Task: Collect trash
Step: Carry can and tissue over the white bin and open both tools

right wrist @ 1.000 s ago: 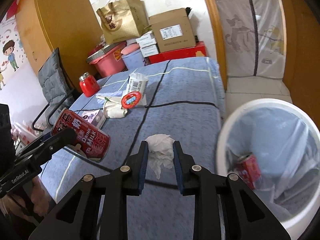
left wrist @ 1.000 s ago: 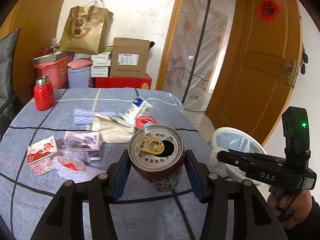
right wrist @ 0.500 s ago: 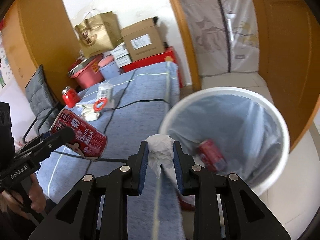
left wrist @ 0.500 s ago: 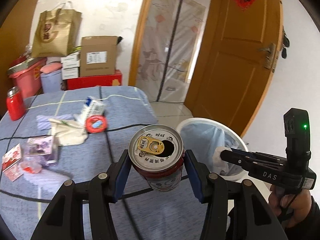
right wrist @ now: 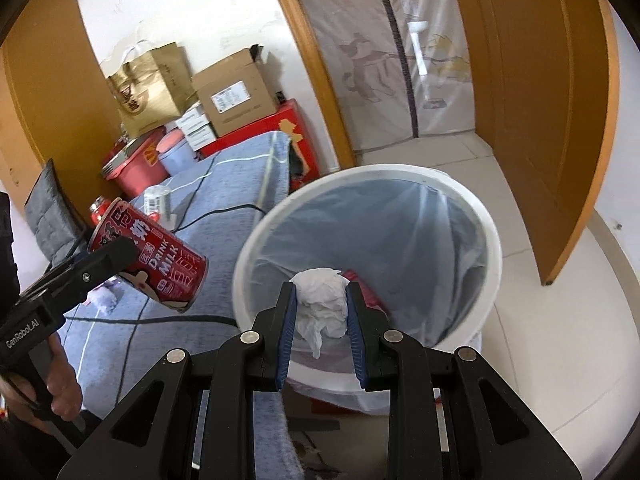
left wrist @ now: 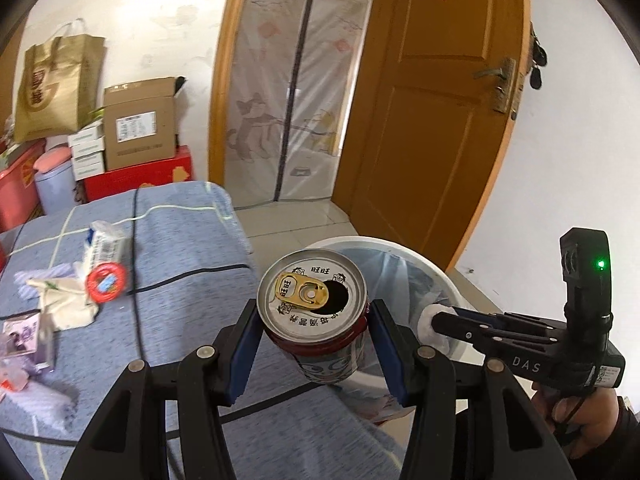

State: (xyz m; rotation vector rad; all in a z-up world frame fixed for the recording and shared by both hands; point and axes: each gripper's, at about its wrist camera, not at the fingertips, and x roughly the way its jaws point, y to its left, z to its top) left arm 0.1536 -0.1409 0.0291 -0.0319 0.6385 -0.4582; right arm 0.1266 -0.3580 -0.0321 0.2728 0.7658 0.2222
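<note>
My left gripper (left wrist: 312, 350) is clamped on a red milk-drink can (left wrist: 316, 316), blue pads (left wrist: 244, 350) pressed to both sides. Can's top faces the cam: gold pull tab, mouth open. From the right wrist cam the same can (right wrist: 154, 266) reads "DRINK MILK" and sits tilted, held up over the edge of the blue checked tablecloth (right wrist: 224, 196), just beside the bin.

My right gripper (right wrist: 321, 318) is pinching a crumpled white tissue (right wrist: 322, 308) between its pads, w/ a loose tail hanging down. It hangs over the near rim of the white trash bin (right wrist: 494, 256), which is lined w/ a clear bag. Something red lies inside the bin, partly hidden behind the tissue; can't tell what it is. In the left cam the tissue (left wrist: 430, 322) shows at the tip of the right gripper (left wrist: 444, 318), over the bin (left wrist: 420, 256).

Left on the table: a white-and-blue carton (left wrist: 105, 242), a red round lid (left wrist: 106, 282) leaning at it, a cream crumpled wrapper (left wrist: 68, 306), and a purplish box (left wrist: 26, 336), blurred, at the left edge. A few more scraps nr the box, too blurred to name.

Bin stands on the tile floor next to the table, w/ a wooden door (left wrist: 436, 92) behind.
</note>
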